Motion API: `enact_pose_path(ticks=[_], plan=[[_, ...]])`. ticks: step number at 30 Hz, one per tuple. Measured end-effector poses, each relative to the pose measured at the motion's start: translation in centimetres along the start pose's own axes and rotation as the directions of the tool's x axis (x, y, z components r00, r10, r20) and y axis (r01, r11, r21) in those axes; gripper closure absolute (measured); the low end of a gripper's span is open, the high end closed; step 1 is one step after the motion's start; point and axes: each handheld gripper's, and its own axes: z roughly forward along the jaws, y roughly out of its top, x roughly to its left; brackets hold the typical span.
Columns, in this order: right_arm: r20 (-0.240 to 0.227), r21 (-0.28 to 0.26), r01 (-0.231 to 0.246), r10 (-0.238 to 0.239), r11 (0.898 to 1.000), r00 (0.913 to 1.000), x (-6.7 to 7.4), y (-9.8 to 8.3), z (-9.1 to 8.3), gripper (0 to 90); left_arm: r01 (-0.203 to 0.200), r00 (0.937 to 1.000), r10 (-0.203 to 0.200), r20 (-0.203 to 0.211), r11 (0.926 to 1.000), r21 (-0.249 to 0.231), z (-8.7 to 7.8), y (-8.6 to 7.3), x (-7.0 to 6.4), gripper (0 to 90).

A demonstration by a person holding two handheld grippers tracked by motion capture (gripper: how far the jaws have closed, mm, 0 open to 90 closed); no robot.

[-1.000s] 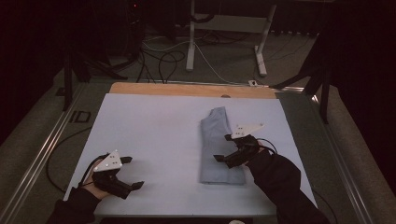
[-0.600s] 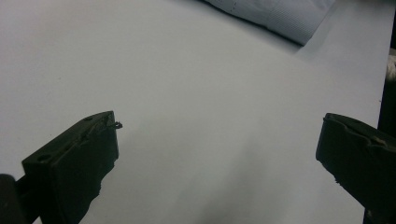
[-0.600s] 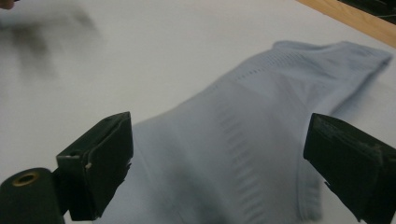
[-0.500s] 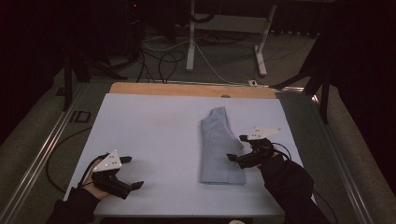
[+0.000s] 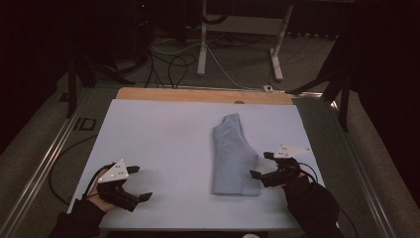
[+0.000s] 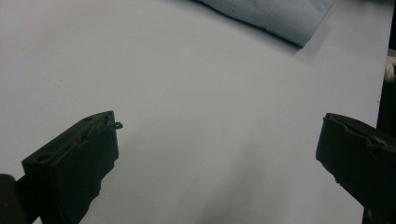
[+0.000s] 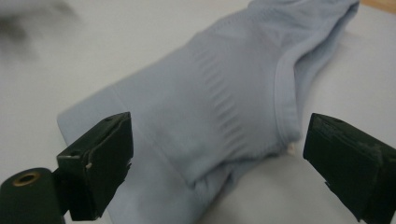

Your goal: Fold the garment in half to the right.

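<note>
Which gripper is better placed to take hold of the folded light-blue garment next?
Right. The right gripper sits open at the folded light-blue garment's near right edge; the left gripper is open over bare table, well apart.

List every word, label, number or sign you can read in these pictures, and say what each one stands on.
None: no readable text in any view.
The folded pale blue garment shows ribbing and a seam but no label or print.
The grey plates on the left gripper and right gripper carry small dots, no letters.
The white table sheet is plain.
</note>
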Motion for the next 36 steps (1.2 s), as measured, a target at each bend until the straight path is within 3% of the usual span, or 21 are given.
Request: enact_pose_path(ticks=[5,18,26,32,36], plan=[[0.024,0.001,-0.024,0.024,1.000,0.9994,0.2,-1.2,-0.2,8.6,-0.002,1.0000,0.002,0.000,1.0000,-0.001,0.0,0.0,0.0,0.1],[0.033,-0.011,-0.031,0.032,0.999,0.9990,0.9,-3.6,-0.3,8.6,-0.005,1.0000,0.005,0.003,1.0000,-0.005,-0.1,0.0,-0.1,0.2],[0.072,0.016,-0.013,0.012,1.000,0.9973,1.7,-5.2,-0.9,8.6,-0.004,1.0000,0.004,0.007,0.9999,-0.009,-0.2,0.0,-0.2,0.2],[0.075,-0.012,-0.030,0.030,0.999,0.9967,0.9,-5.1,-0.3,8.6,-0.001,1.0000,0.001,0.003,0.9999,-0.011,-0.1,-0.1,-0.1,0.2],[0.073,0.004,-0.022,0.022,1.000,0.9971,0.9,-5.0,0.3,8.6,-0.010,0.9999,0.010,0.004,0.9999,-0.003,0.1,-0.1,-0.2,0.2]])
